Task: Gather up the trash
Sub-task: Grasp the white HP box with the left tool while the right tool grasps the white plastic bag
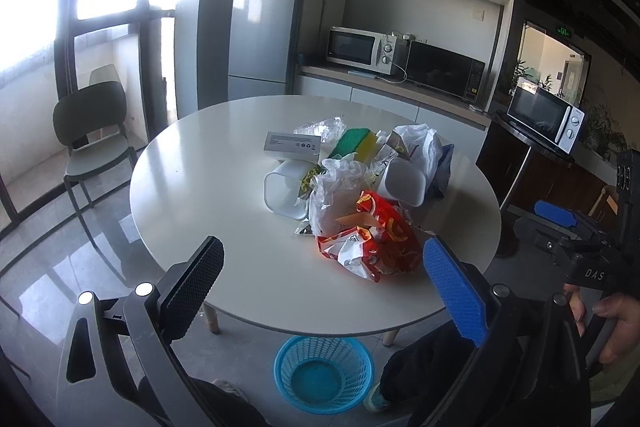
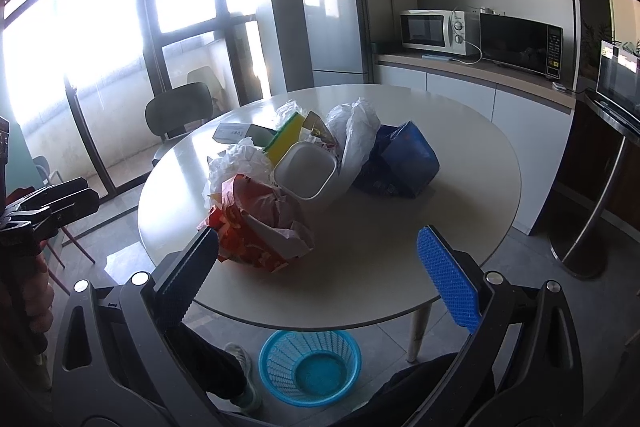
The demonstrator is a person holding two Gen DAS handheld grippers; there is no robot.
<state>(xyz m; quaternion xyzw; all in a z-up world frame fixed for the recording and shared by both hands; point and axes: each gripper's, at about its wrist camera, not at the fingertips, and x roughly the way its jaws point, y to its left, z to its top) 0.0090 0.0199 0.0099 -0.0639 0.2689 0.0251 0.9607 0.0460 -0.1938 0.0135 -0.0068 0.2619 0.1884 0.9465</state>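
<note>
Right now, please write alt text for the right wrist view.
The open right gripper hovers over a round white table bearing a trash pile: red-orange crumpled wrapper, white plastic tub, blue bag. A blue mesh basket stands on the floor below.

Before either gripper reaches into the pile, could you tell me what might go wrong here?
1. The pile is tangled: pulling the red wrapper may drag the white plastic bag resting on it, scattering scraps across the table.
2. The blue basket sits on the floor below the table edge; light trash dropped from above could miss it.
3. The white container leans on the heap and may topple when neighbours move.
</note>
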